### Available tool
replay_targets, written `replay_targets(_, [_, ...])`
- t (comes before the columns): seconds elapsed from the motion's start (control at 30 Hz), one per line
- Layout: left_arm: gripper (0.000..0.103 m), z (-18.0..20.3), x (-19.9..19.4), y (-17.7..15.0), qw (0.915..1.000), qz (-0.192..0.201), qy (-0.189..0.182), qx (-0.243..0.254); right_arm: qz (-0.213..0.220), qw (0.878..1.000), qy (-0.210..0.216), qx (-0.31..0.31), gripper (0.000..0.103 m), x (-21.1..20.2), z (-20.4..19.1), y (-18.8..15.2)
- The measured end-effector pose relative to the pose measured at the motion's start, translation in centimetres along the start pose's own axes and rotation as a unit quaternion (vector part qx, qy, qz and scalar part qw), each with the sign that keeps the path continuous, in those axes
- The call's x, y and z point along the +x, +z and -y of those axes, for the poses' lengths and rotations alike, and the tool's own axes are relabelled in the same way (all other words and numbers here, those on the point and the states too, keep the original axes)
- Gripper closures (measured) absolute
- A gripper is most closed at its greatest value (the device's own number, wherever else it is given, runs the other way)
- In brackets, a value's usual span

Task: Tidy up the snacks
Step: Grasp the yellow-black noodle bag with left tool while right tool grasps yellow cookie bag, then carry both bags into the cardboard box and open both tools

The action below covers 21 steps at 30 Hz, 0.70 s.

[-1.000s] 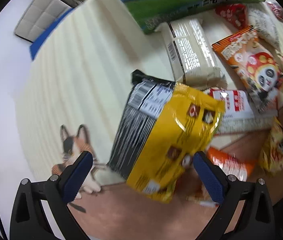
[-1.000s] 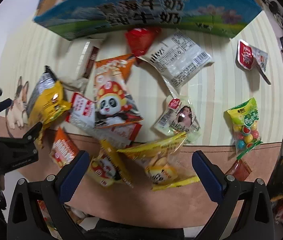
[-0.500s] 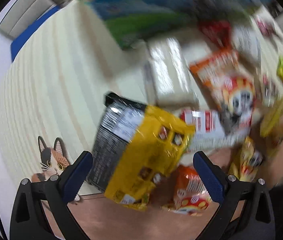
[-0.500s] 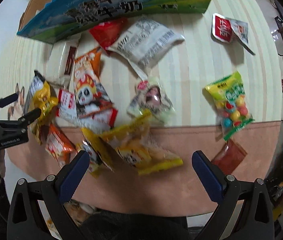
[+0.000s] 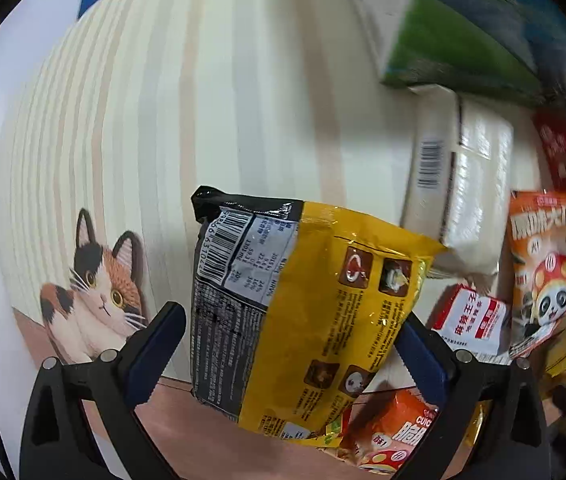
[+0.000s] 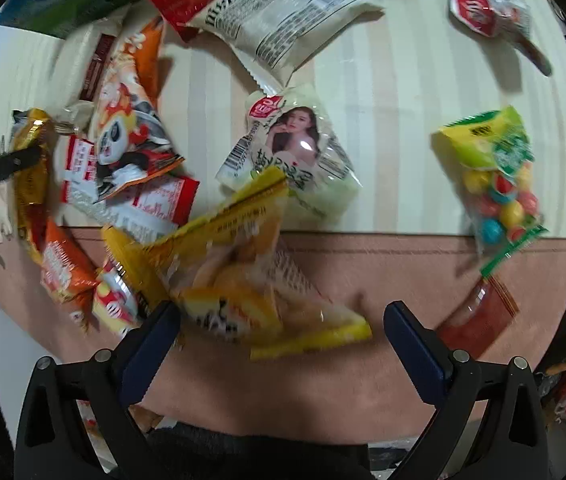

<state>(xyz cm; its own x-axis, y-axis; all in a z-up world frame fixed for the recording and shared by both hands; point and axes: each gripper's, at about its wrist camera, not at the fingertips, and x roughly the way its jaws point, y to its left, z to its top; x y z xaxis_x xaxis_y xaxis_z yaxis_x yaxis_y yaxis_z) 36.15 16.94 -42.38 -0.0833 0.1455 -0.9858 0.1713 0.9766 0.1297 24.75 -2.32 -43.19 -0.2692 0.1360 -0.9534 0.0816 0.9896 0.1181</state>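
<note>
Yellow packet (image 5: 307, 304) between wide-spread left fingers (image 5: 155, 344).

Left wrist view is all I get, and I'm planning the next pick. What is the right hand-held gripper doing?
Observer: The right hand-held gripper is open, with a yellow packet just ahead of its fingers.
Operator: Anything further right, outside the pile?
Observer: A bag of coloured candy balls lies apart from the pile.
Operator: And beyond that?
Observer: A small red-and-white packet lies alone at the far right.
</note>
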Motion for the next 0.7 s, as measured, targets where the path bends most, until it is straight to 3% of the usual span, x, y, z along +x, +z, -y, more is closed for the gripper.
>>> replay_targets(0.1, [0.0, -1.2, 1.2, 0.1, 1.0, -0.006, -0.003, 0.002, -0.002, 1.0, 0.002, 0.003, 0.015, 0.3, -0.2, 0.3])
replay_targets(0.17, [0.0, -1.9, 2.2, -0.2, 0.9998, -0.014, -0.004, 0.01, -0.004, 1.0, 0.006, 0.01, 0.03, 0.2, 0.0, 0.4])
replay_targets(0.43, [0.0, -4.4, 6.6, -1.5, 0.9985, -0.025, -0.005, 0.049, -0.029, 0.999, 0.025, 0.019, 0.032, 0.7, 1.2, 0.5])
replay_targets(0.63, [0.001, -6.8, 8.7, -2.1, 0.9984, -0.034, -0.04, 0.024, -0.036, 0.998, 0.034, 0.025, 0.032, 0.9, 0.6, 0.9])
replay_targets(0.7, [0.007, -8.1, 8.8, -3.5, 0.9986, -0.026, -0.046, 0.01, -0.034, 0.998, 0.035, 0.028, 0.032, 0.9, -0.1, 0.5])
